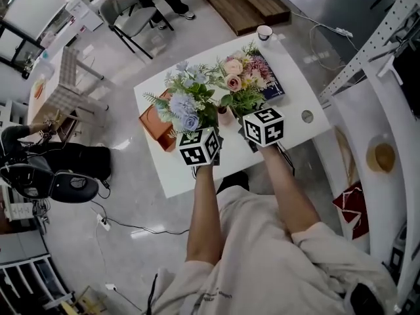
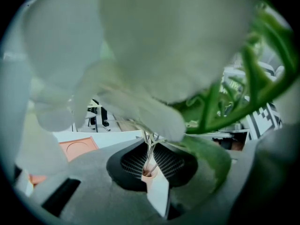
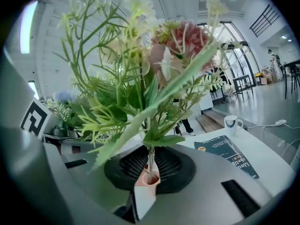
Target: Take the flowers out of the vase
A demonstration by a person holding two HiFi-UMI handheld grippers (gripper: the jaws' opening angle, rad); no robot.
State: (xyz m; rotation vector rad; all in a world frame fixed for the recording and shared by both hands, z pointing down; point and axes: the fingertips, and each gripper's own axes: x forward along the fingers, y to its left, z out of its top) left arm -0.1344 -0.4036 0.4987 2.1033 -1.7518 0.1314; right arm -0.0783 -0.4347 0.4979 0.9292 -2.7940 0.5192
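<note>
**A:** Flowers, split two ways in the head view: blue bunch (image 1: 186, 100) in the left tool (image 1: 202, 136), pink bunch (image 1: 241, 76) in the right tool (image 1: 259, 120), both over the white worktop (image 1: 168, 174).

**B:** Best to lift straight and hold them apart so the leaves don't tangle. Orange tray (image 1: 156, 128) lies left, book (image 1: 274, 89) right; the near edge is bare.

**A:** Left gripper view: jaws nearly together, nipping the blue bunch low on its thin stalks.

**B:** Right gripper view: same narrow pinch on the pink bunch. The cup (image 3: 233, 122) stands well beyond.

White table (image 1: 176, 176) bears orange tray (image 1: 153, 133), book (image 1: 276, 88), cup (image 1: 264, 32).
</note>
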